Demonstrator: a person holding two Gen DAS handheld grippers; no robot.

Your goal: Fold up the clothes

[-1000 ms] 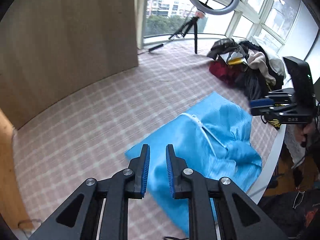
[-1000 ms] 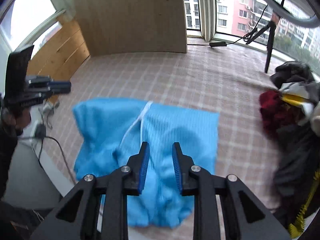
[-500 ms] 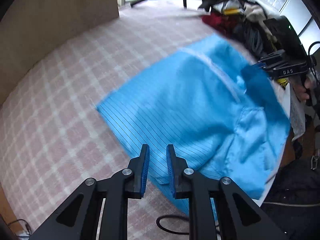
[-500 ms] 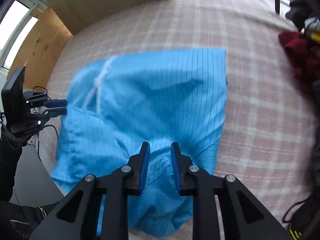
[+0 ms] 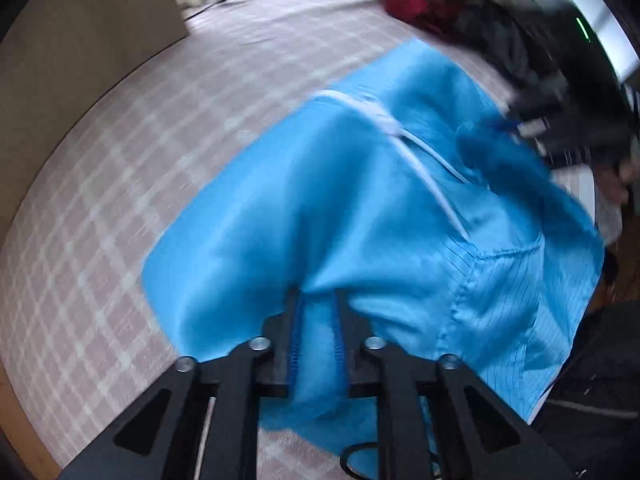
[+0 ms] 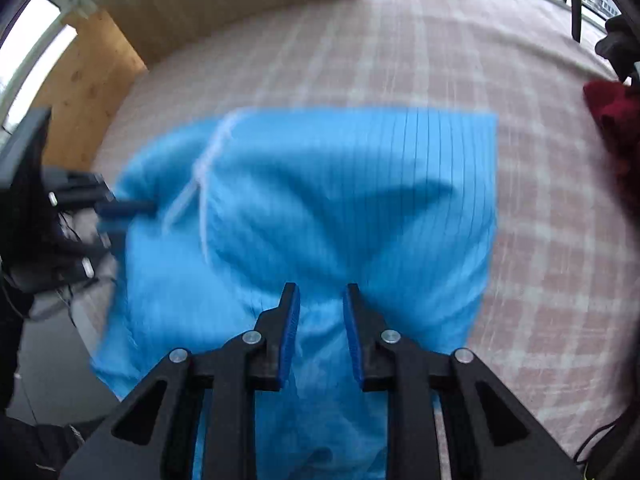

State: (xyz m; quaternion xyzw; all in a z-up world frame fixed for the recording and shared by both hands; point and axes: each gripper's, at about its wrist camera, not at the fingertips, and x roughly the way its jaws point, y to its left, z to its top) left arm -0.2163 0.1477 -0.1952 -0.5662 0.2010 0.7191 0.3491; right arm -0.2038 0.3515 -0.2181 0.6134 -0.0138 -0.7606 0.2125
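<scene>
A bright blue pinstriped garment (image 5: 320,200) (image 6: 360,184) with a white drawstring (image 5: 404,140) (image 6: 200,176) lies rumpled on the pink checked cover (image 5: 140,140). My left gripper (image 5: 317,312) is pushed into its near edge. Fabric bunches between the fingers and drapes over their tips, and the jaws stay apart. My right gripper (image 6: 322,312) stands open over the other near edge, with cloth lying in the gap. Each gripper shows blurred in the other's view, the left gripper (image 6: 124,208) and the right gripper (image 5: 516,126) both at the garment's side.
A pile of dark, red and yellow clothes (image 5: 460,12) sits at the far right, and its red piece (image 6: 612,108) is close to the garment. Wooden panels (image 5: 80,40) (image 6: 200,0) bound the far side. The surface's near edge runs under the garment. A black cable (image 5: 360,456) loops below.
Both grippers dropped and moved forward onto the garment's near edge. Blue fabric now sits between the left fingers, which were empty before. The cloth has shifted and bunched.
</scene>
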